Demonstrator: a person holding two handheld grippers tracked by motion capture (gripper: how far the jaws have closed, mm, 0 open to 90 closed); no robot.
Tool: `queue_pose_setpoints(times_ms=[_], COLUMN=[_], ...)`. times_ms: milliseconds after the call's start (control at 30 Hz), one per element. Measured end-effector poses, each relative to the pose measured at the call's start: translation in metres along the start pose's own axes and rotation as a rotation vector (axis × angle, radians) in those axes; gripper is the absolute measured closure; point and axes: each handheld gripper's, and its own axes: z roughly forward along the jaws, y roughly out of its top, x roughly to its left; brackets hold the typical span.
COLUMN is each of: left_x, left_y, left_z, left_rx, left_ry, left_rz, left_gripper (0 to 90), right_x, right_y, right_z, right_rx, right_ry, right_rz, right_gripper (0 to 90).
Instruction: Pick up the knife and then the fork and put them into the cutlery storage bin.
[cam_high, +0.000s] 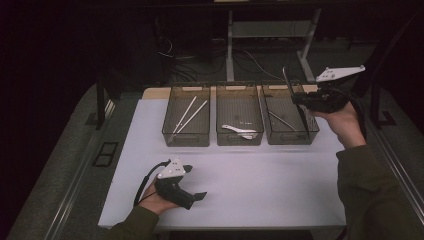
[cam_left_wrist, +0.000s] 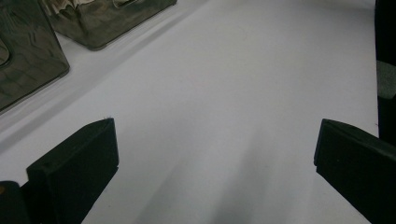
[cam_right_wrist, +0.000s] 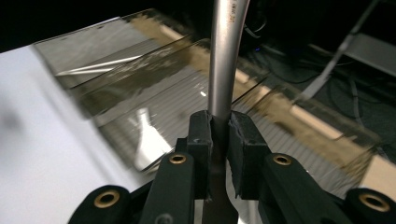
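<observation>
The right gripper (cam_high: 301, 100) is held up over the rightmost bin (cam_high: 289, 120) of three clear smoky plastic bins standing in a row at the far edge of the white table (cam_high: 250, 180). Its jaws are pinched tight on a metal utensil handle (cam_right_wrist: 224, 60); in the right gripper view (cam_right_wrist: 220, 135) the polished, slightly curved stem rises straight up from between the two black pads, and its lower end pokes out below them. Which kind of utensil it is cannot be told, since the working end is hidden. In the high view the utensil (cam_high: 295, 100) runs as a thin dark line from above the bin's far rim down across its right side, clear of the floor of the bin, where another slim metal piece (cam_high: 281, 120) lies diagonally. The middle bin (cam_high: 239, 120) holds white plastic cutlery (cam_high: 240, 131) near its front wall, and the left bin (cam_high: 186, 120) holds two long pale sticks (cam_high: 187, 115) leaning side by side. The left gripper (cam_high: 196, 196) rests low on the near part of the table, well apart from the bins, gripped by the person's left hand (cam_high: 155, 202). In the left gripper view its jaws stand spread wide with nothing between them (cam_left_wrist: 215, 154), just bare white tabletop, and the corners of two bins show at the upper left.
</observation>
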Motion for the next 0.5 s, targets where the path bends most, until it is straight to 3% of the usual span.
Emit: queue_pose_setpoints(times_ms=[133,300,500], left_x=[0.000,0.000,0.000], left_y=[0.000,0.000,0.000], left_z=[0.000,0.000,0.000], left_rx=[-0.002,-0.003,-0.005], left_ry=[-0.002,-0.007,-0.008], left_rz=[-0.002,0.004,0.005], left_gripper=[0.0,0.0,0.0], right_x=[-0.017,-0.033,-0.041], right_y=[0.008,0.007,-0.006], right_z=[0.010,0.023,0.040], right_rx=[-0.013,-0.024,0.051], right_ry=[-0.067,-0.110,-0.137], right_rz=[0.003,0.034,0.041], right_gripper=[79.4,79.5,79.4])
